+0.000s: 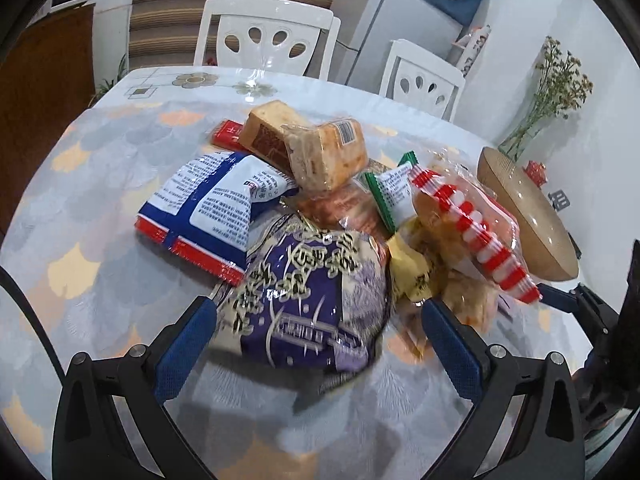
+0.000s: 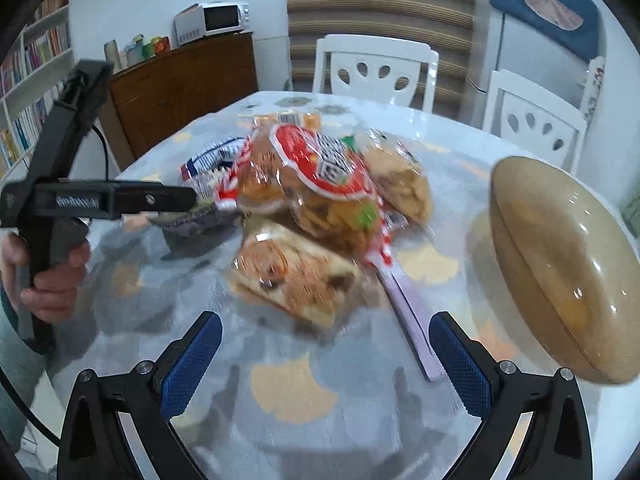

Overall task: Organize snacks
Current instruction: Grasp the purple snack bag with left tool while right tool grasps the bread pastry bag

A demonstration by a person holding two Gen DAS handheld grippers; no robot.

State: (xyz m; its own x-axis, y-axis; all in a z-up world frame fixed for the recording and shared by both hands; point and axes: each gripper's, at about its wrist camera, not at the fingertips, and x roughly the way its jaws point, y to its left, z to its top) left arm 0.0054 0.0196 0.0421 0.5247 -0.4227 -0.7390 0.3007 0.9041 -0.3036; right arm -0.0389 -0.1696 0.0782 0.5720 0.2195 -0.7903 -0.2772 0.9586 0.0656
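A pile of snack packets lies on the table. In the left wrist view my left gripper (image 1: pixel 316 320) is open, its blue pads either side of a purple and cream packet (image 1: pixel 316 292); contact is unclear. Behind it lie a blue and white packet (image 1: pixel 208 208), a wrapped cake block (image 1: pixel 316 152) and a red-striped clear bag (image 1: pixel 468 224). In the right wrist view my right gripper (image 2: pixel 326 344) is open and empty, just short of a wrapped pastry (image 2: pixel 292 276) and a red-labelled clear bag (image 2: pixel 320 184). The left gripper (image 2: pixel 176 200) shows there at the pile's left side.
A wide tan bowl (image 2: pixel 560 264) stands right of the pile, also in the left wrist view (image 1: pixel 528 216). A patterned cloth (image 1: pixel 80 200) covers the table. White chairs (image 1: pixel 268 36) stand at the far edge. A vase of dried flowers (image 1: pixel 548 96) stands at the right.
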